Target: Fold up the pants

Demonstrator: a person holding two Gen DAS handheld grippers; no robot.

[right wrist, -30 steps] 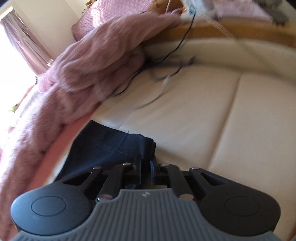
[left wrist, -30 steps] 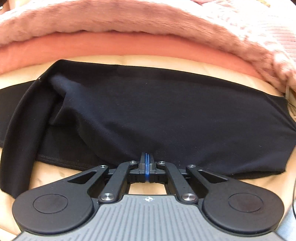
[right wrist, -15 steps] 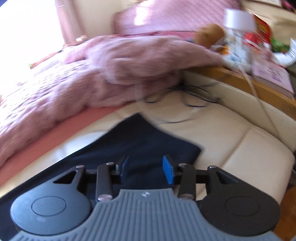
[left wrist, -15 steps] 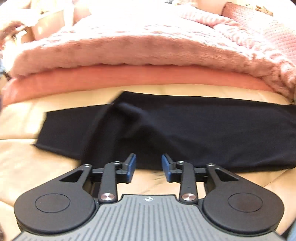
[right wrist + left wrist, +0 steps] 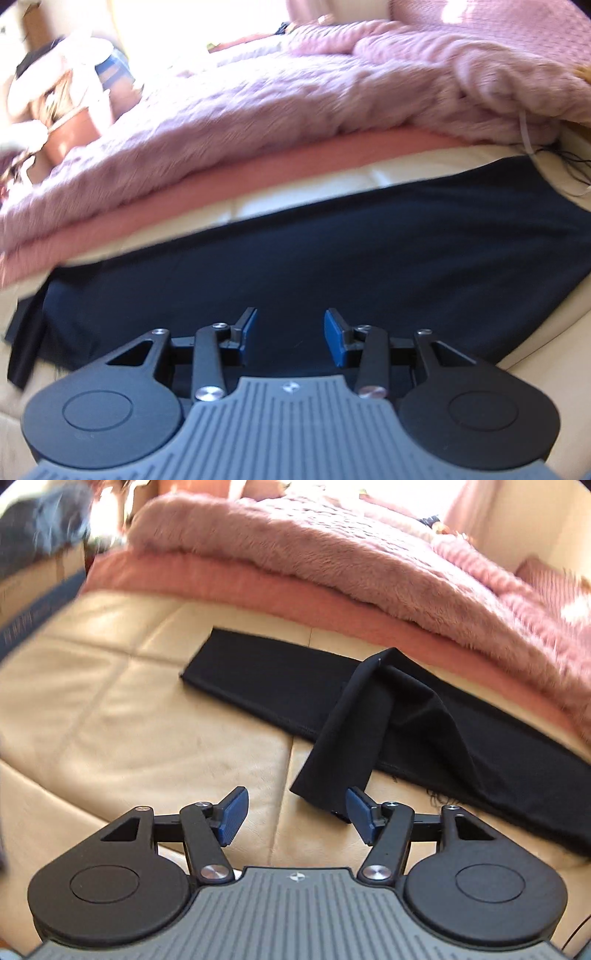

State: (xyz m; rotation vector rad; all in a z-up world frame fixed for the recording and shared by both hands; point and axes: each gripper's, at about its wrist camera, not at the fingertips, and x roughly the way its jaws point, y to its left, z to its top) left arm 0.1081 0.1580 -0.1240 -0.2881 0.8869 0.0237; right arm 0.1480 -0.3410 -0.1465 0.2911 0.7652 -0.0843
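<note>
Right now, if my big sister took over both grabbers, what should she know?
Left gripper: open, holding nothing, just short of the loose flap's corner.
Right gripper: open, holding nothing, hovering over the wide part of the pants.
The black pants lie stretched along the cream cushion, beside the pink blanket. One narrow end lies flat; a loose flap is thrown across the middle, crooked and bunched.
Done: pants laid out, with a first, messy fold.
Left: probably straighten that flap, then fold the pants into a neat stack.

Pink fur blanket (image 5: 332, 550), cream cushions (image 5: 110, 709), cardboard box (image 5: 40, 579).
</note>
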